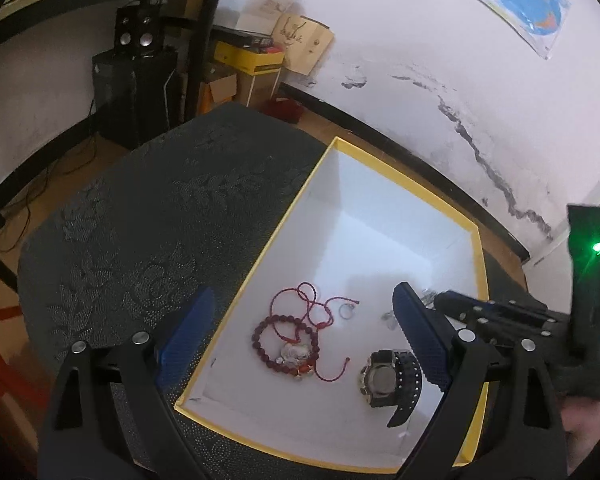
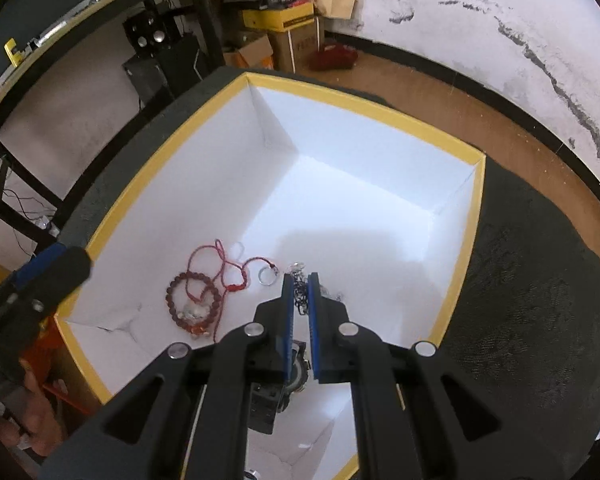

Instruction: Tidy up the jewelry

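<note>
Since the right hand-held gripper (image 2: 300, 280) is pinched shut on a thin metal chain (image 2: 300, 298) over the box (image 2: 474, 216), I'd guess it's light, floppy and slippery, so grab a bunched bit; the left hand-held gripper (image 1: 304, 308) hangs wide open, empty.

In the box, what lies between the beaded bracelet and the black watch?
In the left wrist view, only a loose red cord end crosses the white box floor between the beaded bracelet and the black watch.

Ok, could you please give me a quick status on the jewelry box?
Left claw open, empty. Right claw shut on metal chain over box. Bracelets, ring, watch inside. Nothing blocking.
</note>
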`<action>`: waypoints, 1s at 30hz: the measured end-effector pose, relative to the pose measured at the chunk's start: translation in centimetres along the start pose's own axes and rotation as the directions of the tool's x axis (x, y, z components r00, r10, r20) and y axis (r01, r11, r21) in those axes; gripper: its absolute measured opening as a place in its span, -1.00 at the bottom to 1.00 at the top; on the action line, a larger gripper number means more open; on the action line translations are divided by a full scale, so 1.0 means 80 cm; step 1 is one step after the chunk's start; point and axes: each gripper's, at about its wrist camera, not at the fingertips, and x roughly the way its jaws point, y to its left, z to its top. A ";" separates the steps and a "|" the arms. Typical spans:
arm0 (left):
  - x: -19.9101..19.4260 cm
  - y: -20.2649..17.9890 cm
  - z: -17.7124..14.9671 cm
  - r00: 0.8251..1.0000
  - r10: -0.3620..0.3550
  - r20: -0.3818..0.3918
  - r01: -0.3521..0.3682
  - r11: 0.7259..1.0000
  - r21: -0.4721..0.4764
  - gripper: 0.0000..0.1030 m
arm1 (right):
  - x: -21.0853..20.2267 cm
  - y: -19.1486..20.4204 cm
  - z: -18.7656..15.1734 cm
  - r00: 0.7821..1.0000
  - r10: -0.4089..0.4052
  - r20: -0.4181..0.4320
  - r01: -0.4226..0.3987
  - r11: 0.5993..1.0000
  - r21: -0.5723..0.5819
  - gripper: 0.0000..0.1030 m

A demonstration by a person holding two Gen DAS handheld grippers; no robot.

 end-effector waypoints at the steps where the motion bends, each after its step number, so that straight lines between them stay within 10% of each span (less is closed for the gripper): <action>1: 0.001 0.000 0.000 1.000 0.000 -0.003 0.000 1.000 -0.001 0.72 | 0.002 0.000 0.000 1.000 -0.005 -0.002 0.005 1.000 -0.005 -0.86; 5: -0.003 -0.005 0.002 1.000 0.002 0.025 -0.002 1.000 -0.004 0.72 | 0.001 -0.007 0.001 1.000 0.023 0.003 -0.023 1.000 0.005 -0.81; 7: -0.007 -0.008 0.004 0.999 0.001 0.046 -0.001 1.000 -0.015 0.72 | -0.007 -0.012 0.000 0.999 0.037 0.021 -0.038 0.999 0.013 -0.13; 8: -0.007 -0.010 0.005 0.999 -0.006 0.049 0.007 1.000 -0.018 0.72 | -0.016 -0.017 -0.001 0.998 0.047 0.041 -0.048 0.999 0.024 0.58; 9: -0.006 -0.012 0.005 0.999 -0.010 0.048 0.011 1.000 -0.019 0.72 | -0.029 -0.023 -0.004 0.995 0.055 0.082 -0.059 0.998 0.037 0.75; 20: 0.001 -0.111 -0.027 0.999 -0.041 0.034 0.034 0.981 0.191 0.75 | -0.129 -0.148 -0.131 0.969 -0.091 0.232 0.054 0.986 0.158 0.87; 30: -0.005 -0.239 -0.083 0.989 -0.149 0.008 0.136 0.920 0.368 0.75 | -0.179 -0.308 -0.252 0.899 -0.339 0.277 0.212 0.890 0.404 0.87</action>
